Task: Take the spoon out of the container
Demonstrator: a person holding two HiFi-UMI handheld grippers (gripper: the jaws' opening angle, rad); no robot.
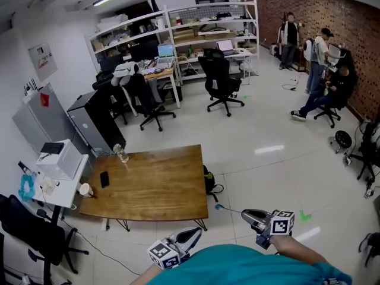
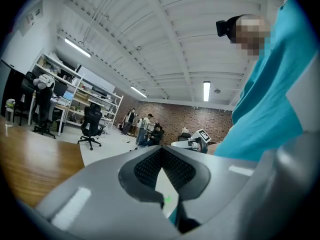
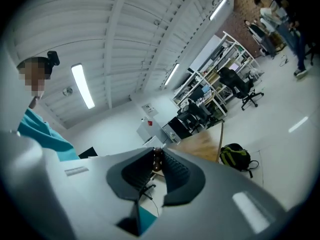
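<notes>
Pinching the spoon (image 1: 229,209) by its handle, the right gripper (image 1: 246,214) holds it bowl-first toward the tabletop (image 1: 154,183) corner; the left gripper (image 1: 198,233) has its fingers pressed together.

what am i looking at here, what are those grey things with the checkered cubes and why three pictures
No robot here: a person holds a pair of tongs in each hand, each with a marker cube and its own camera. The head view looks down from the person's head; the other two look along each pair of tongs. The left tongs are shut and empty. The right tongs are shut on what looks like a thin spoon with a blue end. The wooden table ahead carries a phone and a bottle. I can't make out a container.
</notes>
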